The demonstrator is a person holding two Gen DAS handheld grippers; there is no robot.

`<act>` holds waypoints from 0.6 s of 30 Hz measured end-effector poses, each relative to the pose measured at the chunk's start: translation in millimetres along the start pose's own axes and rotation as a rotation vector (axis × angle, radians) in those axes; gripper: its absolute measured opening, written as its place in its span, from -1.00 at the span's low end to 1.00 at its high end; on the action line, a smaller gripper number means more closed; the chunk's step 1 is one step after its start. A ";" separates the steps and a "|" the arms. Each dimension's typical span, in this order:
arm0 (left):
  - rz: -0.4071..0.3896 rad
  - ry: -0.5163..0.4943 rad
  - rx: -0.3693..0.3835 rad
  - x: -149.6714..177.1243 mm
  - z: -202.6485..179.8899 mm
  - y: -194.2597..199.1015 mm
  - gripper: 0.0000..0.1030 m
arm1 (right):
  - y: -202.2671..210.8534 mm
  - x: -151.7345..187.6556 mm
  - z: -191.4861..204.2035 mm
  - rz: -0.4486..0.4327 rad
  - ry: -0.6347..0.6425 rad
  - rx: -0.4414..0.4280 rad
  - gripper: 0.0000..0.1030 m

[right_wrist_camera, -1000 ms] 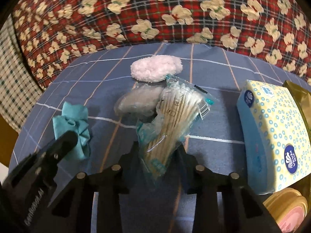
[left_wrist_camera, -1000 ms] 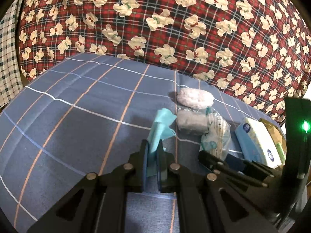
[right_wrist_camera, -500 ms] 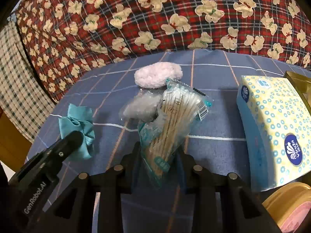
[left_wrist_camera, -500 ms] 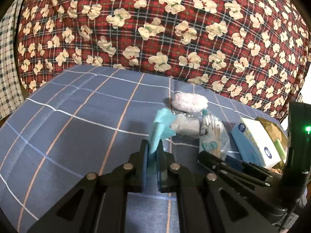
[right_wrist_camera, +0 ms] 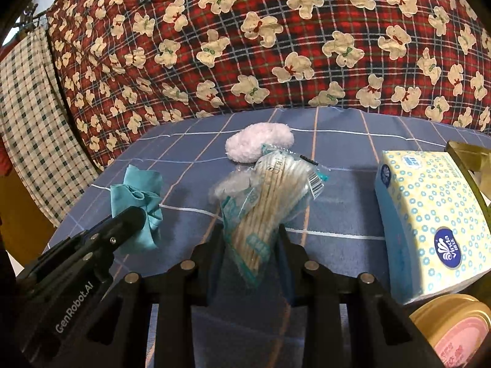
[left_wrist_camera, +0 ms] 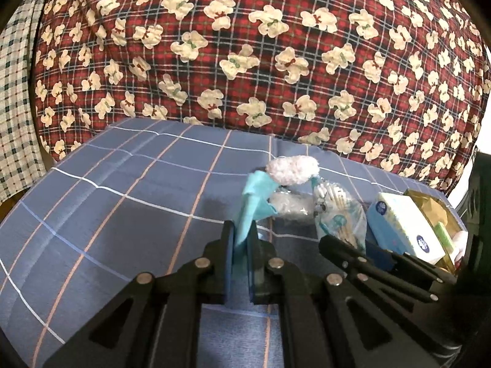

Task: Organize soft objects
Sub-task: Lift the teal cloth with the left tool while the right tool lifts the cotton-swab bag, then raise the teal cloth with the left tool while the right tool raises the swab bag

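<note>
The left gripper (left_wrist_camera: 240,236) is pinching a teal cloth (left_wrist_camera: 253,202), lifted off the blue checked sheet (left_wrist_camera: 122,202). To its right, the right gripper (right_wrist_camera: 250,239) clamps a bag of cotton swabs (right_wrist_camera: 270,202) (jaws just closing); it seems raised too. A fluffy pink pad (right_wrist_camera: 259,144) lies beyond, a tissue pack (right_wrist_camera: 429,214) far right.

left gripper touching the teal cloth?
Touching. Left wrist view: the left gripper has both pads closed on the teal cloth, no gap visible either side.
</note>
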State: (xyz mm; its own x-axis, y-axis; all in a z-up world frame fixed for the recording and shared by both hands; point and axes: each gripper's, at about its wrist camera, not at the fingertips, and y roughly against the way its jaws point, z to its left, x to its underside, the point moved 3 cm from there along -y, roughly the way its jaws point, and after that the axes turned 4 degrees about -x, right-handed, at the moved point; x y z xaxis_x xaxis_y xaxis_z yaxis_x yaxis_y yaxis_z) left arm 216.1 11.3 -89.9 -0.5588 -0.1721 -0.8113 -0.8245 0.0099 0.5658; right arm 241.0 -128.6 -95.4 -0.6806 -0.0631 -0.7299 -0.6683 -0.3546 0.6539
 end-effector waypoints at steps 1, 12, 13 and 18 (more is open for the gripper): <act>-0.004 0.001 -0.003 -0.1 0.3 0.8 -0.92 | 0.8 -0.2 0.0 -0.005 0.000 -0.003 -0.35; -0.040 -0.004 -0.015 -1.0 -0.1 7.2 -0.92 | 9.4 1.1 -2.9 -0.045 -0.008 -0.034 -0.38; -0.044 -0.005 -0.015 -1.1 -0.2 7.9 -0.92 | 10.9 1.3 -3.1 -0.052 -0.008 -0.034 -0.38; -0.060 -0.007 -0.016 -1.5 -0.2 11.2 -0.92 | 20.8 1.5 0.9 -0.098 0.011 -0.037 -0.39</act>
State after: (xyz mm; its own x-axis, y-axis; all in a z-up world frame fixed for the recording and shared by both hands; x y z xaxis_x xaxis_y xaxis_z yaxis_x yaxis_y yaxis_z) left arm 207.7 11.5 -82.3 -0.5089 -0.1647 -0.8449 -0.8551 -0.0161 0.5182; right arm 225.8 -135.2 -82.7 -0.6088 -0.0363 -0.7925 -0.7203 -0.3934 0.5713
